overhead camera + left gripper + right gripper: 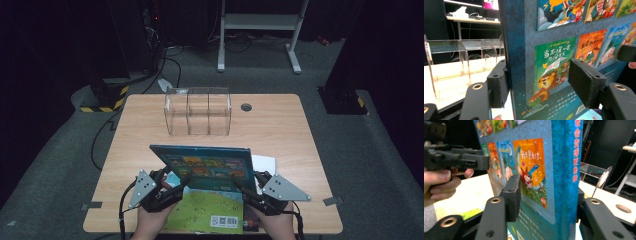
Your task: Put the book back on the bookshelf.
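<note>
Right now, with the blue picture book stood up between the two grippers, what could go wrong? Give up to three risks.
1. The left gripper has a gap at one pad, so the blue picture book may tip or slip.
2. If dropped, it could land on the green book lying flat beneath.
3. Pushed forward carelessly, it might knock the clear acrylic organizer.

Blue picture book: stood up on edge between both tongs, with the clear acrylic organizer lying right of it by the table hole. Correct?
Not quite. The blue picture book does stand on edge between the left tongs and right tongs, but the clear acrylic organizer stands behind it, toward the table's far edge and left of the table hole, as the high view shows.
</note>
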`<act>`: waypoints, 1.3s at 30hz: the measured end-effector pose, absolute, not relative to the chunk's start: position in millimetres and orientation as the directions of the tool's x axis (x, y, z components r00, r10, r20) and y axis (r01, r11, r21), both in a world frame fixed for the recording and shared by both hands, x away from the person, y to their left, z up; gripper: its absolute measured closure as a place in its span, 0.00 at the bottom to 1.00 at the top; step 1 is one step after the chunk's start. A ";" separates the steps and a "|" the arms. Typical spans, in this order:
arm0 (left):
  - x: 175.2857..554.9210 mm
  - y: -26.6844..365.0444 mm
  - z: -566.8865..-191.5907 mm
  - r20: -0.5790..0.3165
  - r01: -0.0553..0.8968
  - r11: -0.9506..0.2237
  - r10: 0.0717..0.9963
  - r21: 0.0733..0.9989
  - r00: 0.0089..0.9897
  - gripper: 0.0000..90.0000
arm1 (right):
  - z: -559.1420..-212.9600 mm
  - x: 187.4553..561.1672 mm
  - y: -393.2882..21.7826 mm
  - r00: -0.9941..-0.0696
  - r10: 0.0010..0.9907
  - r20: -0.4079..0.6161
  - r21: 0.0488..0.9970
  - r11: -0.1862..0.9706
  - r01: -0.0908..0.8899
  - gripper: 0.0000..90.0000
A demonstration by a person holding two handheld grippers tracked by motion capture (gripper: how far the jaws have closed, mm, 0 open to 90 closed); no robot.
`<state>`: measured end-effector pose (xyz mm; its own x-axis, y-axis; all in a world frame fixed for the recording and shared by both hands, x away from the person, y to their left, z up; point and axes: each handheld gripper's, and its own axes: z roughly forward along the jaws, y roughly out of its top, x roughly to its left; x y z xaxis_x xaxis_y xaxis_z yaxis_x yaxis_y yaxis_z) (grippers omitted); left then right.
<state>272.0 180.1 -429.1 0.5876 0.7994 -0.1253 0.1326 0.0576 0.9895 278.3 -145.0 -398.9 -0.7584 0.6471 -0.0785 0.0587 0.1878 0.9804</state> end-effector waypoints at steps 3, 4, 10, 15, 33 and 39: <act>272.7 180.7 -429.1 -0.129 0.135 0.061 0.802 0.989 0.583 0.39 | -399.7 276.7 -142.6 -0.754 0.649 -0.102 0.979 0.201 0.041 0.66; 272.8 180.7 -429.1 -0.129 0.135 0.061 0.802 0.989 0.583 0.39 | -399.7 276.7 -142.5 -0.755 0.648 -0.104 0.978 0.203 0.040 0.66; 274.0 181.7 -429.2 -0.131 0.140 0.060 0.802 0.988 0.582 0.39 | -399.7 276.2 -142.4 -0.759 0.640 -0.117 0.976 0.216 0.032 0.68; 275.1 182.5 -429.5 -0.130 0.146 0.054 0.806 0.988 0.577 0.39 | -399.9 275.3 -141.9 -0.759 0.639 -0.125 0.975 0.220 0.025 0.70; 280.5 183.5 -432.8 -0.135 0.198 0.023 0.805 0.980 0.577 0.41 | -401.7 272.6 -139.0 -0.775 0.626 -0.088 0.979 0.199 0.050 0.92; 276.3 176.4 -427.9 -0.106 0.184 -0.007 0.794 0.983 0.599 0.40 | -404.5 273.6 -140.4 -0.760 0.645 -0.072 0.984 0.170 0.051 0.91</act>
